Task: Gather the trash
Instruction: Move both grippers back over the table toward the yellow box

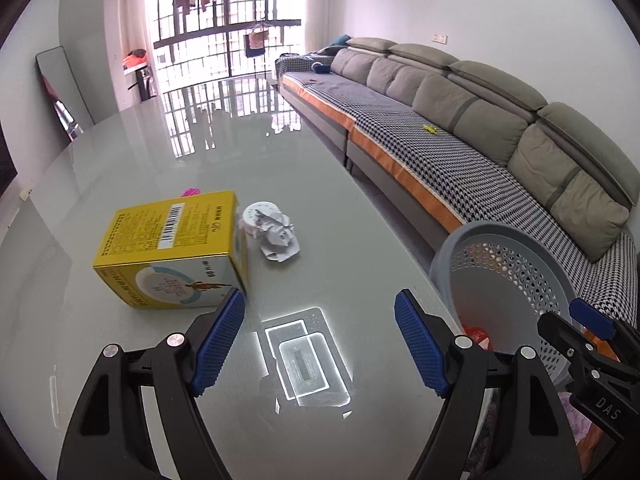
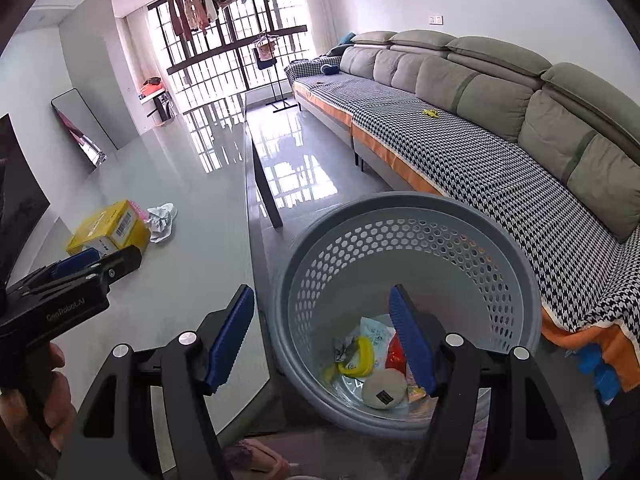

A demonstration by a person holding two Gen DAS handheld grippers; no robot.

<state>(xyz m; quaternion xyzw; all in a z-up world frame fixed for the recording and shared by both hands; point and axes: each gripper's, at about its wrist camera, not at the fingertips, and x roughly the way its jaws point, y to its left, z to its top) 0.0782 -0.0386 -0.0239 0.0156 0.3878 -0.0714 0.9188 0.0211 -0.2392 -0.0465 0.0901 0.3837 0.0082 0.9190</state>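
A yellow box [image 1: 172,246] lies on the glossy grey table [image 1: 120,152], with a crumpled white paper [image 1: 278,236] and a white round lid [image 1: 256,216] just right of it. My left gripper [image 1: 320,344] hovers open over the table in front of them, its left pad close to the box's near corner, nothing between the fingers. In the right wrist view my right gripper [image 2: 322,340] stands open above the near rim of the grey perforated bin [image 2: 404,312], which holds wrappers, a yellow piece and a round pale lid. The box [image 2: 110,232] and paper [image 2: 162,222] lie far left there.
A long grey sofa [image 1: 480,128] with a houndstooth cover runs along the right. The bin [image 1: 508,280] stands beside the table's right edge. A pink item [image 1: 192,192] peeks from behind the box. A hand [image 2: 48,400] holds the left gripper [image 2: 74,268] at lower left.
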